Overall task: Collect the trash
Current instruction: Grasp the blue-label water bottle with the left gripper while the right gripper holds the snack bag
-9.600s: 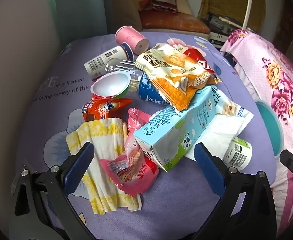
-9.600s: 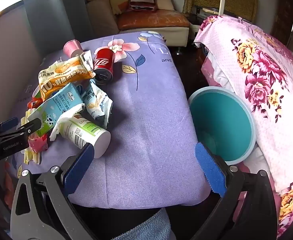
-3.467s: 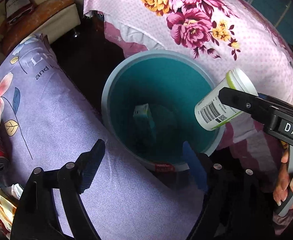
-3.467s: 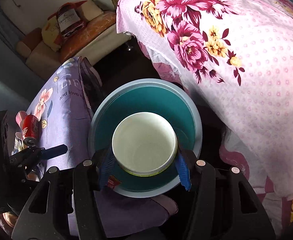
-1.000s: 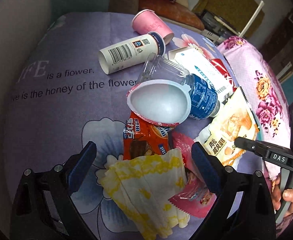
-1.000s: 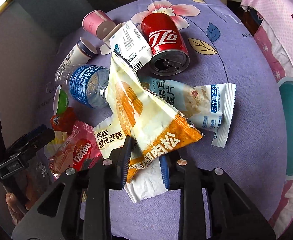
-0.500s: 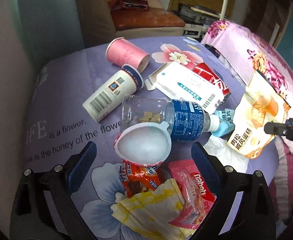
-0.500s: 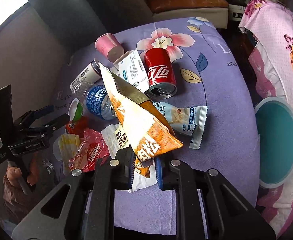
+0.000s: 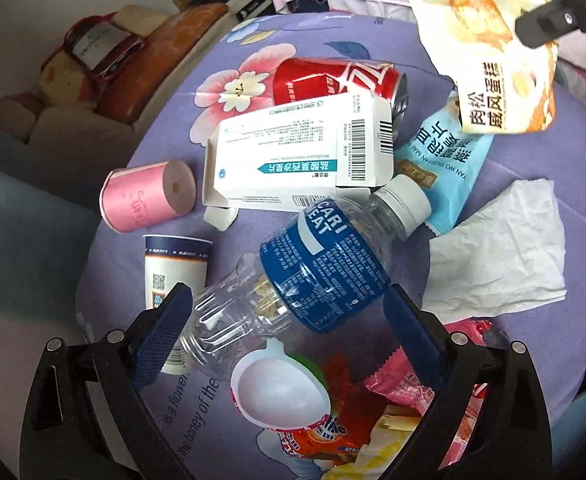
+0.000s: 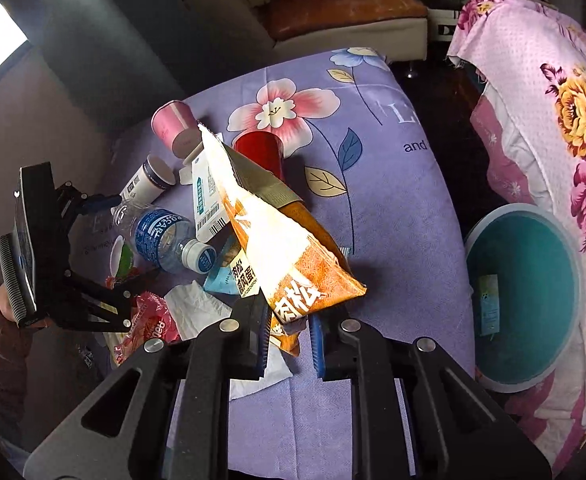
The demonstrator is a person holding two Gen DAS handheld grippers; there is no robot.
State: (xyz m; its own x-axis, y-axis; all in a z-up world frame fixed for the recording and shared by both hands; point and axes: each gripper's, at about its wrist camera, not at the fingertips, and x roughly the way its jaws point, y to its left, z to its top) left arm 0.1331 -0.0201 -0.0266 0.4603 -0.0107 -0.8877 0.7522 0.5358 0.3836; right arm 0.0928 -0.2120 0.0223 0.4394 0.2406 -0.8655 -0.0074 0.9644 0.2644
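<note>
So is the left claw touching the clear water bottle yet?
Cannot tell. In the left wrist view the left claw stands open with the water bottle between its pads; the left pad overlaps the bottle's clear base, but no view shows contact or gap plainly.

The orange snack bag (image 10: 289,256) hides most of the red can (image 10: 259,152) behind it.

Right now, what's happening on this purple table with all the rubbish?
A person is clearing trash with two handheld grippers. The right gripper is shut on an orange snack bag, held above the table, with the teal bin off to its side. The left gripper hangs open over a clear plastic bottle; cups, a can and wrappers remain.
</note>
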